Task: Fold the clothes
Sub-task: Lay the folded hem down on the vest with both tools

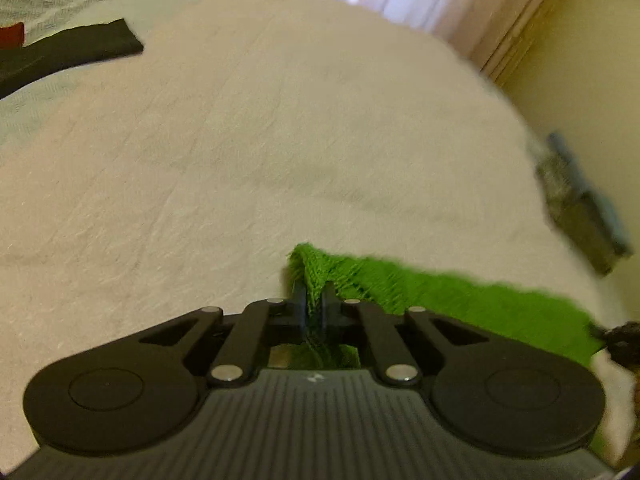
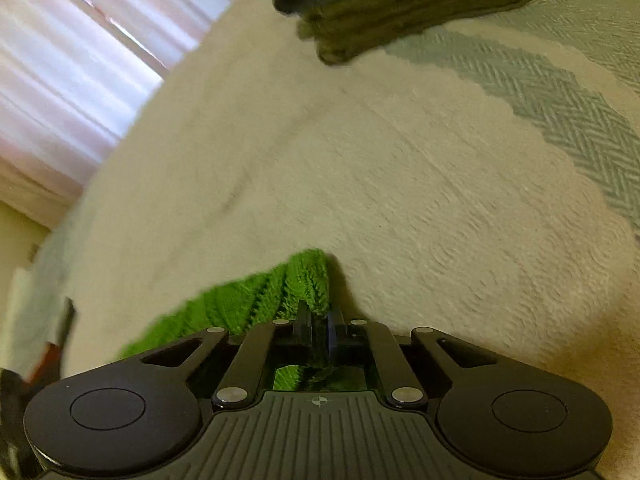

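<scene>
One green cloth, one black garment, one folded stack (olive and teal), two grippers.

The bright green knitted cloth looks coarse and loopy, its ribbed stitches standing out where it bunches. The cream woven bedspread on the bed is matt and finely textured, with a grey-green herringbone band woven into it. The left matt black plastic gripper has smooth links, shiny metal pivot pins and a ribbed grey body; the right gripper looks the same. The folded dark olive cloth stack appears soft and dull.
</scene>
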